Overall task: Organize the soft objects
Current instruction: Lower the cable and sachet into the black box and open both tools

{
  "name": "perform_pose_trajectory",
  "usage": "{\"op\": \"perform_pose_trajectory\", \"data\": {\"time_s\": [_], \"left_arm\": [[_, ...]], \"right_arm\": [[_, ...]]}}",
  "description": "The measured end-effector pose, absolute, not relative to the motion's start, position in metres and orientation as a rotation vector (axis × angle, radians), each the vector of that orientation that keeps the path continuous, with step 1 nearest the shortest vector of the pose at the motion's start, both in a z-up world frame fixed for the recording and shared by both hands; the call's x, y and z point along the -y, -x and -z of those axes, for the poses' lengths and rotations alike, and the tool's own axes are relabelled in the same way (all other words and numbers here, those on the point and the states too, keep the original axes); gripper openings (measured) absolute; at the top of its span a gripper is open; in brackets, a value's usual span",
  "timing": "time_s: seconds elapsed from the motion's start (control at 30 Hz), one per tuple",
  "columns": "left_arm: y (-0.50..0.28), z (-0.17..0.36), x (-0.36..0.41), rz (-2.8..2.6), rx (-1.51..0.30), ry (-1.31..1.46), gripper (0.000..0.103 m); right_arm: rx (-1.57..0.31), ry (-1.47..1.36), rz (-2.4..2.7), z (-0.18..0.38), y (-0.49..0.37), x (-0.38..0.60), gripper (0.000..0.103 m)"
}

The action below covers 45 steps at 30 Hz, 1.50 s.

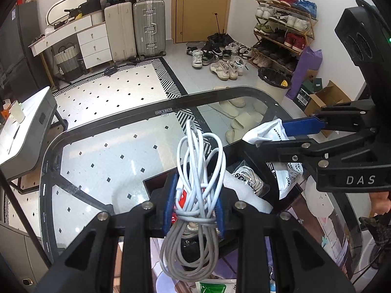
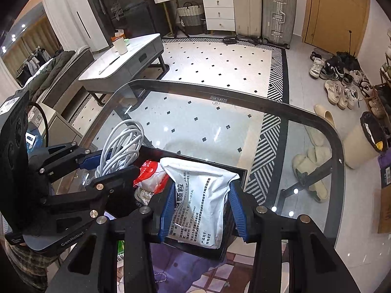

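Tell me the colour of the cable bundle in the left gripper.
White cable bundle, clearest in the left wrist view.

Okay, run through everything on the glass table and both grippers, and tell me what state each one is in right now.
Left gripper: shut on white cable bundle.
White cable bundle: coiled, held up above the tray.
Right gripper: shut on white pouch.
White pouch: sealed, upright, over the tray.
Black tray: on the glass table, holding packets.
Red-and-white packet: lying in the tray.
Glass table: transparent, floor visible through it.
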State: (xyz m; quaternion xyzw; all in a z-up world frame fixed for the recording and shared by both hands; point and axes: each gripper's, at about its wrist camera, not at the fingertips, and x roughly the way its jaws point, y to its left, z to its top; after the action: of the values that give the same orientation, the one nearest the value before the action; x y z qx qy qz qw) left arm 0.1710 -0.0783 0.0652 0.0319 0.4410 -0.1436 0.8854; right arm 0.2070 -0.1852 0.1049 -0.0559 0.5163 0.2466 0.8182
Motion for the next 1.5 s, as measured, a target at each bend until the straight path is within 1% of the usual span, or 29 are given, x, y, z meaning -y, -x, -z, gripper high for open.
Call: {"op": "perform_pose_trajectory", "data": {"time_s": [0.43,0.97,1.33,1.43,1.5], "left_arm": [[-0.191,-0.049,0.084,0.313,-0.952,-0.057,0.026],[-0.193,-0.029,0.096,0.33,-1.007,-0.077,0.026],[-0.193,-0.018,0.099,0.325,-1.047,-0.073,0.026],[-0.191,-0.02,0.102,0.318,-1.046,-0.101,0.026],[-0.19,-0.021,0.101,0.311,-1.044,-0.105,0.031]], "right_arm": [[-1.147,0.122,-0.532,-0.082,-0.226,0.179,0.042],[-1.202,0.131,-0.533,-0.048,-0.236,0.174,0.042],[-1.214,0.136,-0.545,-0.046,-0.237,0.171,0.043],[-1.214,0.139,-0.55,-0.046,-0.236,0.17,0.045],[-1.213,0.127,-0.552,-0.046,-0.235,0.171,0.049]]}}
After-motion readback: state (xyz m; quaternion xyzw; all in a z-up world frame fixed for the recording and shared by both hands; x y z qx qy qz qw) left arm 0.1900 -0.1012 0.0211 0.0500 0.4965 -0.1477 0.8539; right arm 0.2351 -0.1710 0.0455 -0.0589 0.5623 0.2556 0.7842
